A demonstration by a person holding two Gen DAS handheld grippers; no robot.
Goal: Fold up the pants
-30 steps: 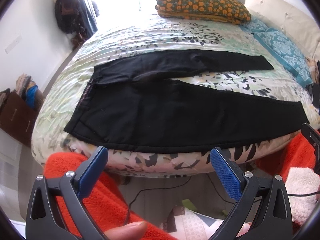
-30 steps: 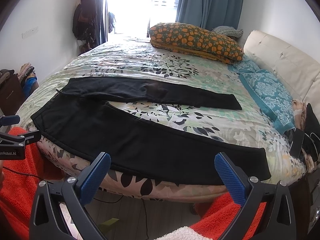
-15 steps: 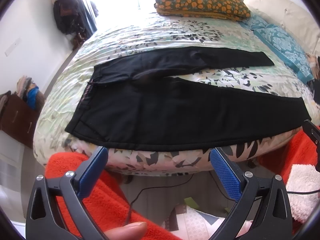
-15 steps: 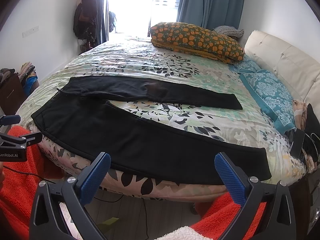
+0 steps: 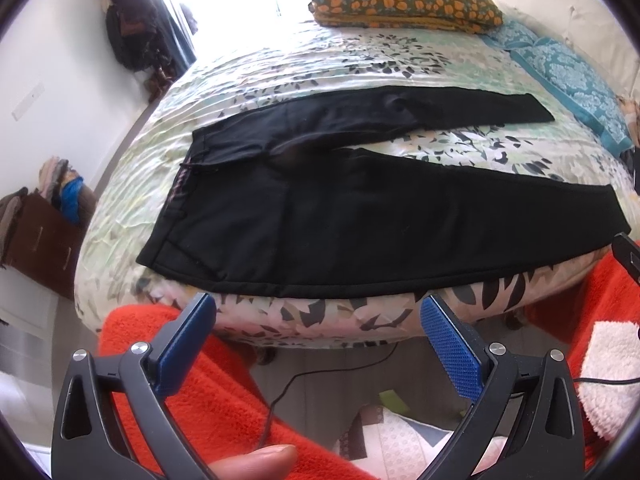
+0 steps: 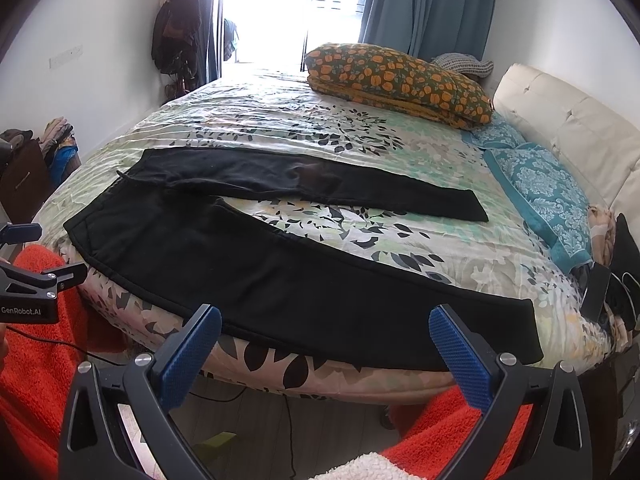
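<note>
— On the bed's near side: the black pants (image 5: 360, 216) lie flat and unfolded, legs splayed in a V. Where are we in relation to them?

— Below and short of them. Our left gripper (image 5: 320, 344) and right gripper (image 6: 324, 348) both hang off the mattress edge, fingers spread wide, holding nothing. The pants sit ahead of and above the fingertips, their long axis running crosswise to our reach, waistband to the left, cuffs to the right.

— Which of our hands is nearer which end?

— We judge the left faces the waistband half, the right the near leg's cuff (image 6: 516, 332). That near leg runs along the mattress edge, just beyond both pairs of fingers; the far leg lies well apart.

— And around them?

— A floral bedspread (image 6: 360, 128), an orange-patterned pillow (image 6: 400, 80) and teal pillow (image 6: 536, 184) by the cream headboard (image 6: 568, 128), blue curtains (image 6: 420, 4), a bright window.
</note>
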